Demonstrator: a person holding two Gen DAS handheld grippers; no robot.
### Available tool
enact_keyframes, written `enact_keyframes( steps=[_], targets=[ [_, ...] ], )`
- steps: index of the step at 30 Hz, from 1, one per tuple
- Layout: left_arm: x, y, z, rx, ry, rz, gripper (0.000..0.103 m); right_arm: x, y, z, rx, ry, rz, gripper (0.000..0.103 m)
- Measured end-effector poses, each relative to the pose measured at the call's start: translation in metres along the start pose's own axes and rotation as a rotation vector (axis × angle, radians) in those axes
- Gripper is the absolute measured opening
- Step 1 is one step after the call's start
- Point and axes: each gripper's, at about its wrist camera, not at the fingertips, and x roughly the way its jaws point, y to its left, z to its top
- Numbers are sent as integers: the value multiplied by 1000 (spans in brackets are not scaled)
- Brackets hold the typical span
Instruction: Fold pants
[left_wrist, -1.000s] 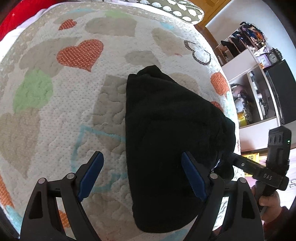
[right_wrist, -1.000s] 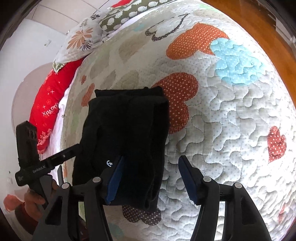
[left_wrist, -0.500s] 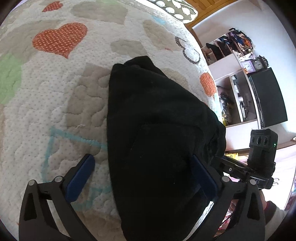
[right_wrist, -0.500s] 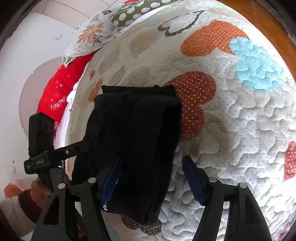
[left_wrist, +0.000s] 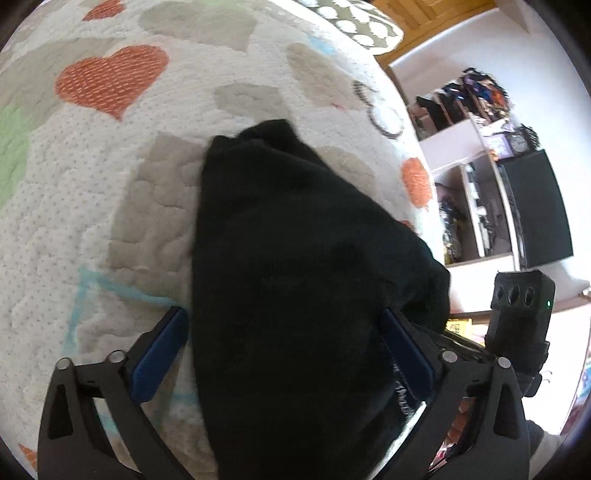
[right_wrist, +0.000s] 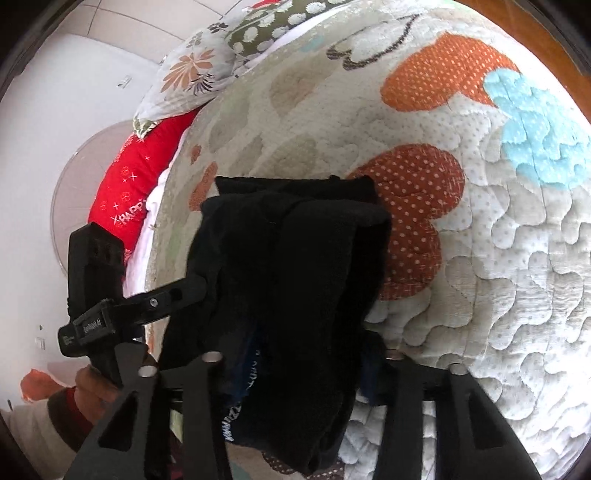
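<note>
The black pants (left_wrist: 288, 240) lie folded into a thick bundle on the heart-patterned quilt (left_wrist: 110, 81). My left gripper (left_wrist: 284, 350) straddles the bundle's near end, and its jaws are closing. One blue pad (left_wrist: 159, 350) sits just beside the cloth, with a strip of quilt showing between them. In the right wrist view the pants (right_wrist: 295, 258) bunch up between the jaws of my right gripper (right_wrist: 299, 362). Those jaws are closing onto the fabric, and the cloth hides the pads. The left tool's finger (right_wrist: 173, 295) reaches into the bundle's left side.
Pillows (right_wrist: 192, 74) and a red cushion (right_wrist: 129, 184) sit at the head of the bed. Past the bed's edge stand white shelves (left_wrist: 480, 184) and a black cabinet (left_wrist: 535, 206). The quilt to the right of the pants (right_wrist: 498, 258) is bare.
My left gripper has come lower and closer, and its jaws now straddle the bundle. My right jaws have narrowed onto the near edge, and the fabric now bunches over its pads.
</note>
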Motion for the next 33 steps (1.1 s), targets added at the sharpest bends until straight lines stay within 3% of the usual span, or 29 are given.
enact_keyframes(
  steps=[2, 6, 9, 16, 23, 29, 31, 33],
  targets=[
    [-2, -6, -2, 20, -7, 15, 85, -5, 7, 1, -9, -8, 1, 32],
    [-14, -4, 0, -28, -27, -41, 59, -18, 26, 6, -33, -18, 13, 30],
    [-33, -10, 4, 9, -58, -48, 47, -25, 47, 14, -52, -39, 41, 29],
    [-79, -12, 37, 45, -154, -40, 47, -16, 83, 47, -104, -78, 92, 29],
    [-83, 16, 65, 50, -174, 30, 47, 30, 105, 89, -156, -59, 84, 29],
    [-59, 49, 77, 17, -138, 101, 47, 66, 88, 101, -127, -11, -27, 30],
    [-49, 66, 81, -33, -116, 137, 51, 74, 74, 103, -72, 11, -63, 35],
    [-48, 71, 81, -60, -109, 140, 66, 71, 66, 104, -28, 19, -94, 39]
  ],
)
